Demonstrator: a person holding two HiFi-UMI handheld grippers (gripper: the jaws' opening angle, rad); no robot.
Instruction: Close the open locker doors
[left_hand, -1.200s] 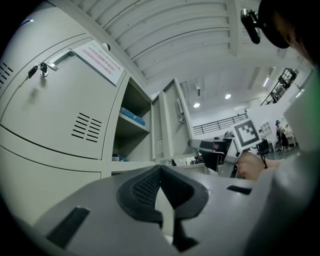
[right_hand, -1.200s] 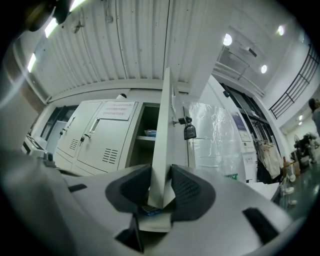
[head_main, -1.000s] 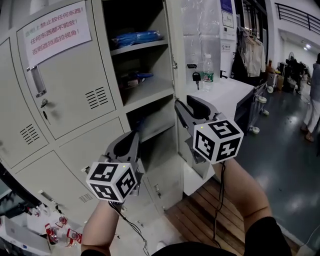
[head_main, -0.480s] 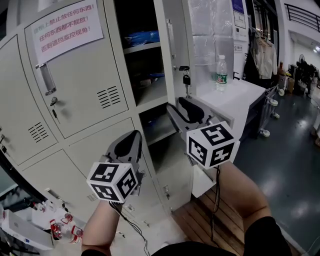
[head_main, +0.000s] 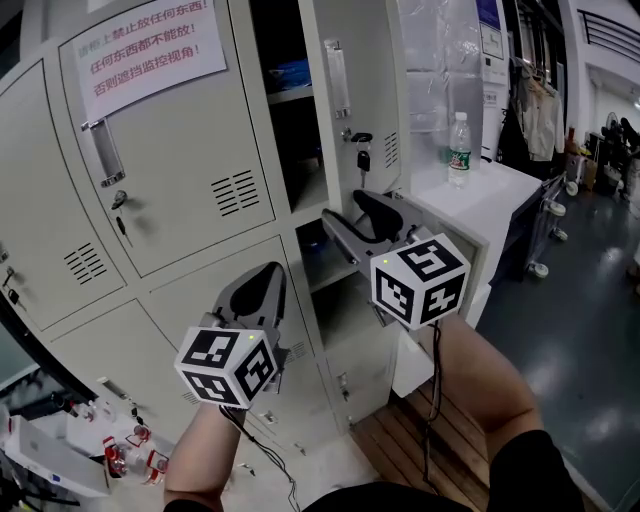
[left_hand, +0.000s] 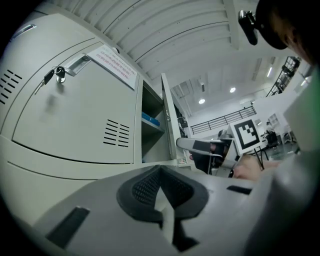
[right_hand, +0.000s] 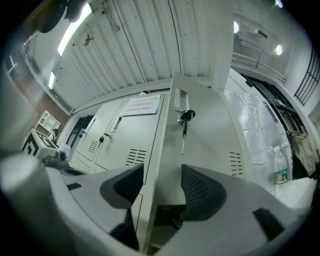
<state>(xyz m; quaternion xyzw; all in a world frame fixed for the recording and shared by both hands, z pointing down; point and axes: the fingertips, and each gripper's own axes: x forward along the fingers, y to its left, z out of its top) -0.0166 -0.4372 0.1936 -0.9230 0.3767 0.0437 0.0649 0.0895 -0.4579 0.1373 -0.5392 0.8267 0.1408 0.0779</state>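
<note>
The tall upper locker door (head_main: 362, 100) stands partly open, a key (head_main: 362, 157) hanging from its lock, with dark shelves (head_main: 290, 95) showing behind it. My right gripper (head_main: 345, 228) is at that door's lower edge. In the right gripper view the door's edge (right_hand: 161, 150) runs up between the two pads (right_hand: 202, 192), a gap showing on the right side; the jaws have just been opening. My left gripper (head_main: 262, 288) is shut with nothing in it, held before the closed lower doors (head_main: 205, 295). The left gripper view shows its pads (left_hand: 142, 187) together.
A water bottle (head_main: 459, 150) stands on a white table (head_main: 505, 195) right of the lockers. A red-lettered notice (head_main: 150, 45) is taped to the closed upper door. Clothes (head_main: 535, 100) hang at the back right. Wooden planks (head_main: 400, 440) lie below; small bottles (head_main: 125, 455) sit lower left.
The upper door has swung left toward the locker. My right gripper has moved left with it and its jaws stand wider. The left gripper has shifted only a little.
</note>
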